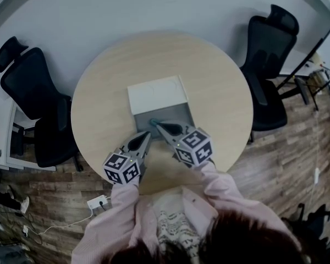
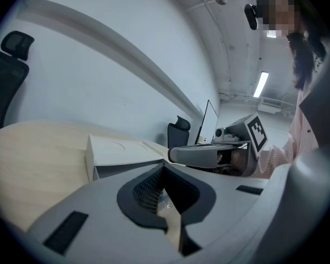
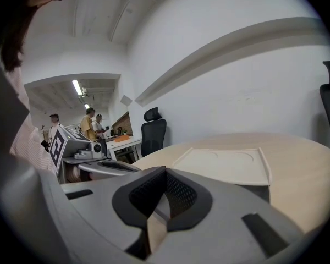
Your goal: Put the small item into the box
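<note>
An open box sits mid-table, its white lid (image 1: 155,94) folded flat at the far side and its grey tray (image 1: 176,115) nearer me. A small teal item (image 1: 153,121) shows over the tray, right at the tip of my right gripper (image 1: 157,125). That gripper's jaws are shut; whether they pinch the item I cannot tell. In the right gripper view the pads (image 3: 179,194) meet with nothing seen between them, and the lid (image 3: 225,165) lies ahead. My left gripper (image 1: 147,134) hovers shut at the tray's near left edge. Its own view shows the lid (image 2: 121,150) and the right gripper (image 2: 206,155).
The round wooden table (image 1: 99,92) has black office chairs at its left (image 1: 36,92) and right (image 1: 269,65). A white power strip (image 1: 97,203) lies on the wooden floor. Several people (image 3: 91,126) stand by a desk far off in the right gripper view.
</note>
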Available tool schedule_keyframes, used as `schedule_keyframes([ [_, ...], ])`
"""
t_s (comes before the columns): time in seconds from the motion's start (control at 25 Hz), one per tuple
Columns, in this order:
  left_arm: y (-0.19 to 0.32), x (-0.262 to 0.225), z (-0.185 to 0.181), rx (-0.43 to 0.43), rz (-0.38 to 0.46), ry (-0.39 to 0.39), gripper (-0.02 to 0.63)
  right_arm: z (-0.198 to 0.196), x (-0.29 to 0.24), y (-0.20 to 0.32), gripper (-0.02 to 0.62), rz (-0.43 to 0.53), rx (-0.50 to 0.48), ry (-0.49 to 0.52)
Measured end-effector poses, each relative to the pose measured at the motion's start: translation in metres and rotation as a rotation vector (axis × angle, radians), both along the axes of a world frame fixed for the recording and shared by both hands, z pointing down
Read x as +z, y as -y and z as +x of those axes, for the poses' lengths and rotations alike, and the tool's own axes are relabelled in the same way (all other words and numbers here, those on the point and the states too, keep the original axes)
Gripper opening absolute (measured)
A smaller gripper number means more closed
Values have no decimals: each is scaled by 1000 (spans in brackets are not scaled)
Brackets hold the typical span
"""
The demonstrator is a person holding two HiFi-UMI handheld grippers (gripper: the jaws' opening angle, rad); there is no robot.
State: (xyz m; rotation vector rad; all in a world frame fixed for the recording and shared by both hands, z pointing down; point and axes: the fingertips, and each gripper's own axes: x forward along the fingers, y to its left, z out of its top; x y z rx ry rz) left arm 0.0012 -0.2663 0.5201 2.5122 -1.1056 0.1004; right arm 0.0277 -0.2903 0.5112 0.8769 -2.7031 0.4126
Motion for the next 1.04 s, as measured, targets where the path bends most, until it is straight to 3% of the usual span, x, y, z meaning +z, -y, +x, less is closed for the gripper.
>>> schedule_keyframes([
  [1.04,-1,-8,1,4,31,7,9,-1,-7,-10,-3,17,-40,34],
])
